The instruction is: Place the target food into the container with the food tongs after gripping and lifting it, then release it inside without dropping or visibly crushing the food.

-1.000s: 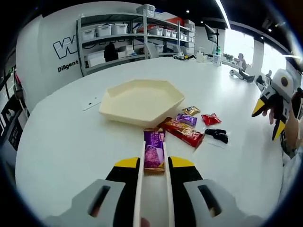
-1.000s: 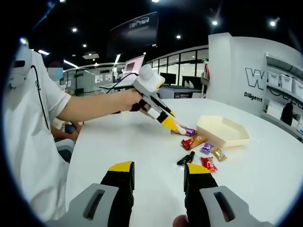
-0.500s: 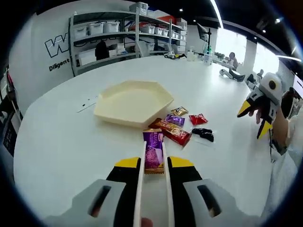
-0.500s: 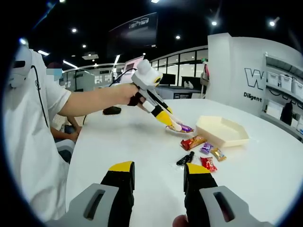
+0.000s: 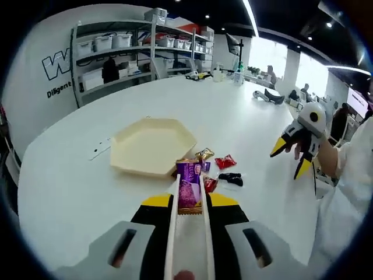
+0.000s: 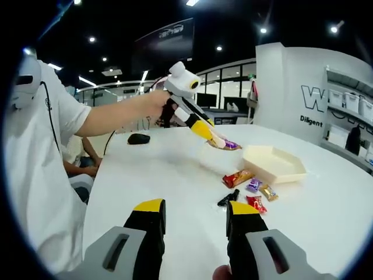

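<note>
Purple snack packet, seemingly airborne between tongs

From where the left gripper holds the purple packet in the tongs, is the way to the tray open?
Probably yes. The left gripper has the purple packet lifted in the tongs, above the table, and the tray lies just ahead, open-topped and empty. The loose snacks sit to its side.

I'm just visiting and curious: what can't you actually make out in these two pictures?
- Purple snack packet, left gripper view: sides hidden by tongs; label too small.
- Red packet, left gripper view: mostly behind the left hand-held gripper.
- Tray floor, right gripper view: hidden by its near wall.
</note>
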A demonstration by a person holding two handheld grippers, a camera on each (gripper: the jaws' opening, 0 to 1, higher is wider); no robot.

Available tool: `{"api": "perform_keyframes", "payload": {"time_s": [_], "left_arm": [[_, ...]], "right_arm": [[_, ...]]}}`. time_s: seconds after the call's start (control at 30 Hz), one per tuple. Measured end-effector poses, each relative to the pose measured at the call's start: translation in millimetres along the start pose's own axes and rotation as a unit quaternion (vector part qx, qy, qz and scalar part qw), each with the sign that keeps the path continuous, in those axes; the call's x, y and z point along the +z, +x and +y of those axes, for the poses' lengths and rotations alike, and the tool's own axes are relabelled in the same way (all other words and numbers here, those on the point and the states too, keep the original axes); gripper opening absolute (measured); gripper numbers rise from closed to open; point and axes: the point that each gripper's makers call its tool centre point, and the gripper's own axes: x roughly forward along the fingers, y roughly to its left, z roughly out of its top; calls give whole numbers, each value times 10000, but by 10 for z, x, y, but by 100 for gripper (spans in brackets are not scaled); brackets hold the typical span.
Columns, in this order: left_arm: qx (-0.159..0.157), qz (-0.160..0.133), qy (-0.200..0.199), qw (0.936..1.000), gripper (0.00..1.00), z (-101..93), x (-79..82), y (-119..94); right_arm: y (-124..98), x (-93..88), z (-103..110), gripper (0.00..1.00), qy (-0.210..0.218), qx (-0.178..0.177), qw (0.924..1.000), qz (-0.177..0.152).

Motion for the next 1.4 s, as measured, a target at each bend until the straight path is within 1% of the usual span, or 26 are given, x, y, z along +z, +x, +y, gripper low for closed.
{"api": "perform_keyframes", "payload": {"time_s": [0.1, 0.3, 0.43, 0.57, 0.7, 0.87, 0.93, 1.07, 1.27, 1.4], "left_arm": [[-82, 15, 83, 9999, 20, 11, 80, 2], [-164, 41, 239, 9996, 20, 98, 253, 58], [-209, 65, 383, 9990, 20, 170, 390, 144], [-240, 178, 505, 9983, 20, 264, 473, 270], [-282, 254, 528, 9979, 20, 350, 508, 394], [-339, 344, 474, 9977, 20, 463, 498, 571], [-336, 370, 466, 9977, 20, 495, 492, 618], [-308, 493, 426, 9974, 20, 620, 482, 764], [-273, 582, 408, 9971, 20, 797, 520, 965], [-222, 698, 538, 9959, 20, 883, 507, 1098]], "right_arm": [[-16, 3, -5, 37, 13, -7, 10000, -22], [-52, 9, -23, 37, 28, -45, 10000, -47], [-96, 9, -26, 37, 32, -77, 10000, -45], [-142, 5, -46, 37, 61, -133, 9999, -47], [-183, -12, -75, 37, 96, -184, 9998, -35], [-219, -19, -102, 37, 131, -235, 9996, -15], [-226, -22, -116, 37, 139, -246, 9996, 7], [-234, -17, -134, 37, 153, -268, 9995, 23], [-255, -39, -180, 37, 206, -337, 9992, 51], [-267, -55, -212, 37, 240, -382, 9990, 78]]}}
